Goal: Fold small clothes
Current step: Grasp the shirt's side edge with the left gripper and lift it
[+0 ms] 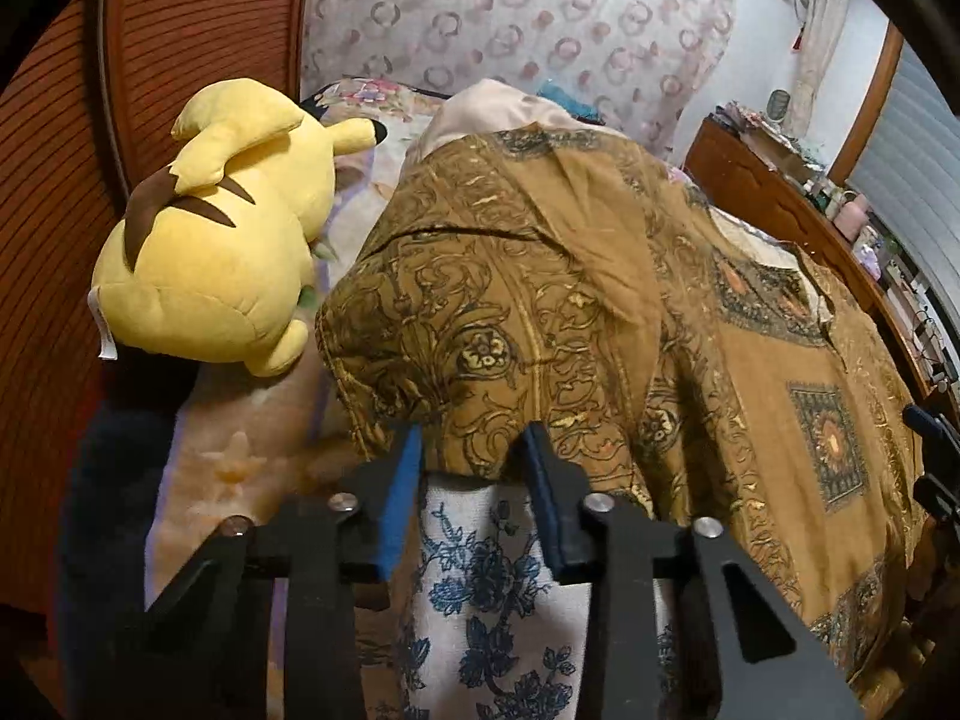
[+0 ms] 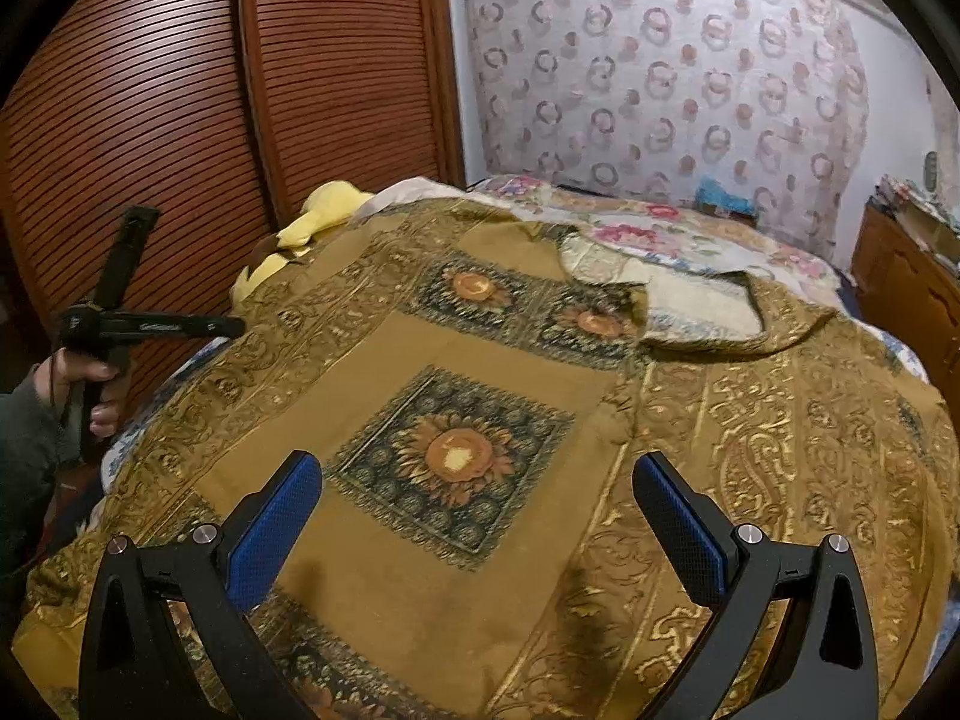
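The left tool (image 1: 474,450) was clenched on a raised fold of the brown patterned garment (image 1: 600,312), its blue pads pressed into the cloth at the hem. Only the left wrist view showed that grip, with a white cloth printed in blue flowers (image 1: 480,588) hanging below the fingers at 6 o'clock and a yellow plush toy (image 1: 210,240) lying at 10 o'clock beside the lifted fabric.

The right tool (image 2: 477,516) was released, its jaws wide apart above the garment (image 2: 480,360), which lay spread across the bed (image 2: 690,240). A sunflower square sat between the fingers. This view alone showed the person's left hand (image 2: 90,384) at 9 o'clock gripping the other tool's handle, and the slatted wooden doors (image 2: 210,90) at 11 o'clock.
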Demonstrator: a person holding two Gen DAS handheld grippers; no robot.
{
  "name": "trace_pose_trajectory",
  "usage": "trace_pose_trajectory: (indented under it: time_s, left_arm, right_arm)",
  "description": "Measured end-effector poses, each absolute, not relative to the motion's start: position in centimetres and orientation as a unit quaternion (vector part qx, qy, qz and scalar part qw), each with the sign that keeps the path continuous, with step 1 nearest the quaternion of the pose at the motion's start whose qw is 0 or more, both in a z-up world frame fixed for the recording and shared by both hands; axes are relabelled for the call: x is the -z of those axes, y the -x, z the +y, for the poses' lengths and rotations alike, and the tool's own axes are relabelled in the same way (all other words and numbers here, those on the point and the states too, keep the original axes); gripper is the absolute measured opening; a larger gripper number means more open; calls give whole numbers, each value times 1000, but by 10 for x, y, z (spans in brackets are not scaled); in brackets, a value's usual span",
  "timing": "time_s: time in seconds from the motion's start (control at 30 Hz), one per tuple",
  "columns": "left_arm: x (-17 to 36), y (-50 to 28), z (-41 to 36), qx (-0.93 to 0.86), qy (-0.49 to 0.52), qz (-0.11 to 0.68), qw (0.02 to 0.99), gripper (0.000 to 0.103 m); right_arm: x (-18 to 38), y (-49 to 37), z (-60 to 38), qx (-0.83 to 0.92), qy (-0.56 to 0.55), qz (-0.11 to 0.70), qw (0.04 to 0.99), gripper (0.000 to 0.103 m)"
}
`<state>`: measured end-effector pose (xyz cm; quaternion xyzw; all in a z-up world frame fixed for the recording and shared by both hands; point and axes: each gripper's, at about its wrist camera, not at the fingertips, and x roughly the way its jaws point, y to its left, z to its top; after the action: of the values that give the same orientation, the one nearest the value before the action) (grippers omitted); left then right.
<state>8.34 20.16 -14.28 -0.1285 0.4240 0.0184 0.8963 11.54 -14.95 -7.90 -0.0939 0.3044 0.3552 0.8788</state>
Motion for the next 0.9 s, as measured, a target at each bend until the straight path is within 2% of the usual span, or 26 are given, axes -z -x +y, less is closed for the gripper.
trace_pose_trajectory:
  time_s: [0.07,0.13,0.2,0.47,0.9]
  left_arm:
    - [142,-83,202,-24,119,422,898,27]
    - [139,-83,202,-35,104,420,901,14]
    - [135,-82,204,-35,101,413,905,6]
    - [92,-90,182,-4,86,368,926,4]
    - [56,-118,73,109,23,355,928,4]
  right_arm:
    - [79,-116,-147,-362,100,306,875,101]
    - [79,-117,-143,-369,107,309,870,99]
    - [80,-118,-138,-371,115,309,868,97]
    - [81,-118,-137,-366,123,305,871,97]
    - [78,-119,-175,-333,96,299,889,96]
